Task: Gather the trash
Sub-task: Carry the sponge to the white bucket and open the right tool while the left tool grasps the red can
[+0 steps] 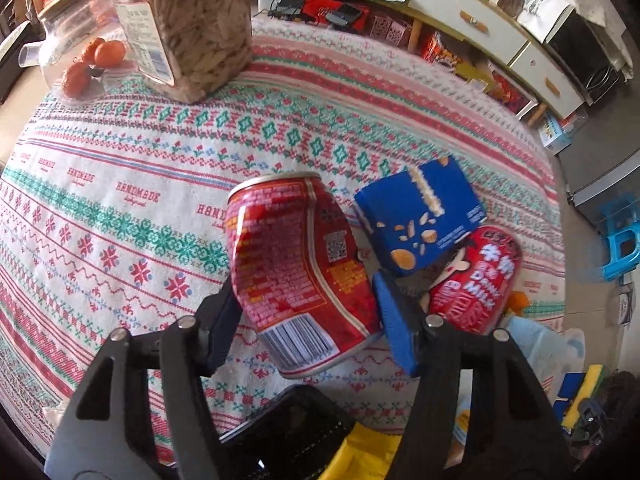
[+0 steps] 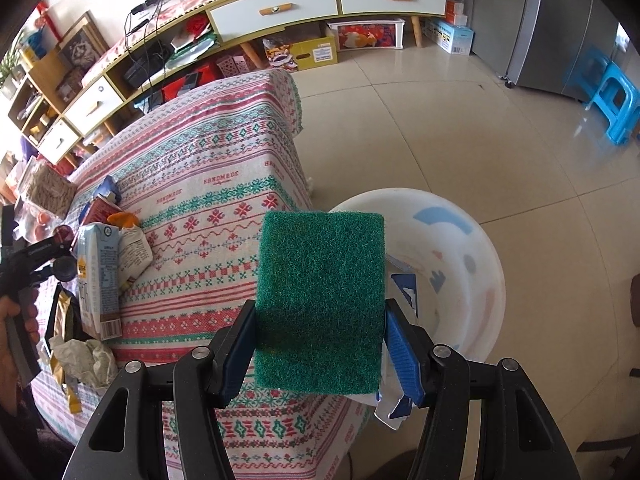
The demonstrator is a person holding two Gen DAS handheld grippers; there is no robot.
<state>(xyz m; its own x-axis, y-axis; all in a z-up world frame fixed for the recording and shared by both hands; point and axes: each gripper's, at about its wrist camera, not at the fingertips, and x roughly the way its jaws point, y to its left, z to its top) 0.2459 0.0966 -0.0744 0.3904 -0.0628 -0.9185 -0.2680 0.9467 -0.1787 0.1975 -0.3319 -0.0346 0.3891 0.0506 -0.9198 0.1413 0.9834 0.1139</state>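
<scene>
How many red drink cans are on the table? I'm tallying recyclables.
2. A dented red can sits between the left gripper's fingers; a second red can lies just right of it, partly under a blue box. Others may be hidden.

Patterned tablecloth (image 1: 120, 184), nut jar (image 1: 196, 28), blue carton (image 1: 420, 216)

left gripper (image 1: 306, 320) clamping dented red can (image 1: 296, 272) on tablecloth (image 1: 120, 184), blue carton (image 1: 416, 216) lying just beside it

Bright daylight fills both views; glare whitens the tiled floor (image 2: 460, 128), fisheye bends and darkens the edges, the near jar (image 1: 200, 28) is soft with blur
</scene>
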